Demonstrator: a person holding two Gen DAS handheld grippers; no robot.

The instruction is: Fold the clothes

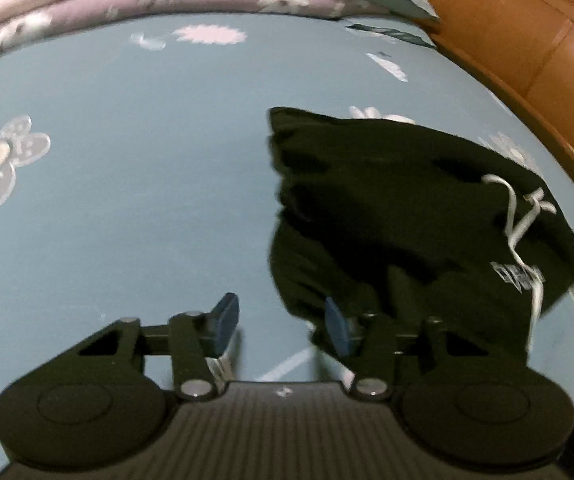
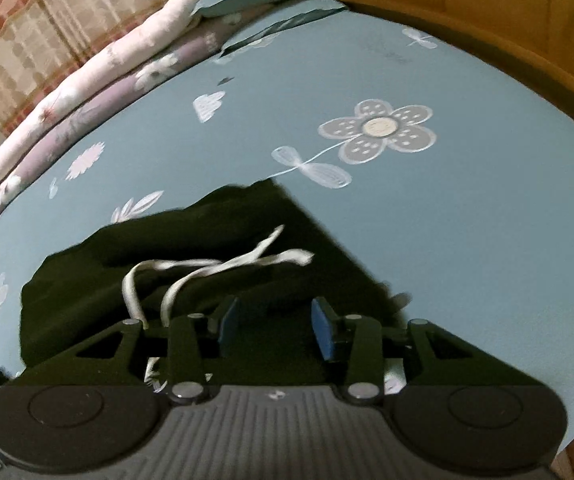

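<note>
Right tongs [image 2: 275,322] hang released above the black drawstring shorts [image 2: 191,264] — left tongs [image 1: 283,326], also released, flank its nine-o'clock edge on the bed [image 1: 127,200], likely between folds.

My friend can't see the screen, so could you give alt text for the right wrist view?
A crumpled black garment with white drawstrings lies on a blue bedsheet printed with white flowers. The right tongs hover open just above it, gripping nothing. Folded pink and lilac quilts are stacked along the far edge.
</note>
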